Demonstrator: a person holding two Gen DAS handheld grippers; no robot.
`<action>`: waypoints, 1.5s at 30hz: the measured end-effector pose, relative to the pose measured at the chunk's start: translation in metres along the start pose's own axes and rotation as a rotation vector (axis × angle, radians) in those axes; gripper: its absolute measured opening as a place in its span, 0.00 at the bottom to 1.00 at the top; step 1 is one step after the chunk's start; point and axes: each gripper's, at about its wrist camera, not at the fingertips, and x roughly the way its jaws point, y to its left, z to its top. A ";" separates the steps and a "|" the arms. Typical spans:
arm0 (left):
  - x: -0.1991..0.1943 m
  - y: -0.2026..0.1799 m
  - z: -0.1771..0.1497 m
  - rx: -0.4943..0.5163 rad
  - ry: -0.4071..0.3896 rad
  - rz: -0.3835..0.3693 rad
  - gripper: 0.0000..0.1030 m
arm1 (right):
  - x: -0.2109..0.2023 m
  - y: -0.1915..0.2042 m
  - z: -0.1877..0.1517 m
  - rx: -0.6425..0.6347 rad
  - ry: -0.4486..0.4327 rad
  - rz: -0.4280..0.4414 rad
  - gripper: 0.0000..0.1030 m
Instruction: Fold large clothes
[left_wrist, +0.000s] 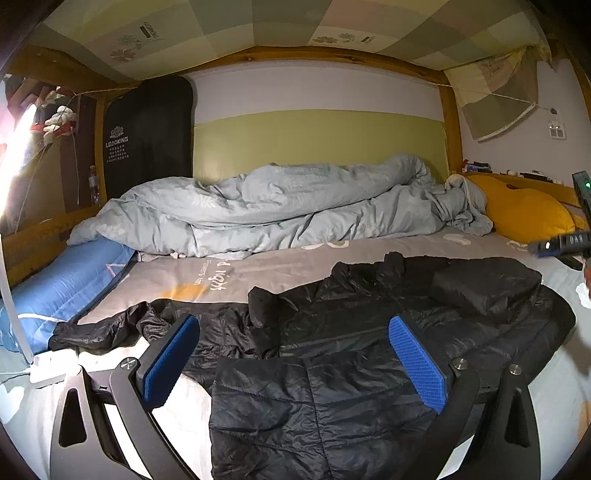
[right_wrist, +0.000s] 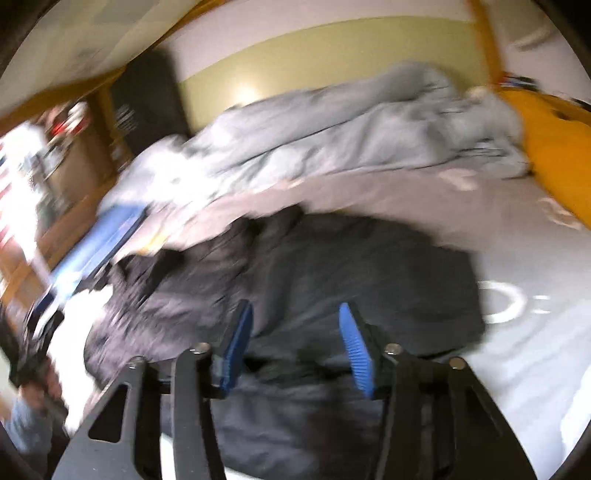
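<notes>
A black quilted jacket (left_wrist: 354, 387) lies spread on the grey bedsheet (left_wrist: 280, 266). One sleeve (left_wrist: 484, 284) is folded in over its right side, and the other sleeve (left_wrist: 107, 330) trails out to the left. My left gripper (left_wrist: 295, 325) hovers over the jacket's middle, open wide, with nothing between its blue pads (left_wrist: 417, 362). The right wrist view is blurred. There the jacket (right_wrist: 369, 266) lies under my right gripper (right_wrist: 295, 308), whose jaws stand apart and press on nothing. Part of the right gripper (left_wrist: 561, 243) shows at the right edge of the left wrist view.
A rumpled pale blue duvet (left_wrist: 280, 206) fills the back of the bed. A yellow pillow (left_wrist: 524, 210) lies at the right and a blue pillow (left_wrist: 70, 280) at the left. A white power strip (left_wrist: 51, 369) sits at the near left under a bright lamp. A wooden bed frame (left_wrist: 452, 122) surrounds the mattress.
</notes>
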 end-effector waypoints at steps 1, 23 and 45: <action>0.001 0.000 0.000 0.001 0.002 0.001 1.00 | -0.002 -0.015 0.004 0.021 -0.008 -0.052 0.61; 0.007 -0.027 -0.016 0.082 0.026 -0.035 1.00 | 0.025 -0.011 -0.002 -0.040 0.063 0.222 0.03; 0.012 -0.081 -0.030 0.072 0.142 -0.275 1.00 | 0.005 0.065 -0.021 -0.183 0.069 0.285 0.44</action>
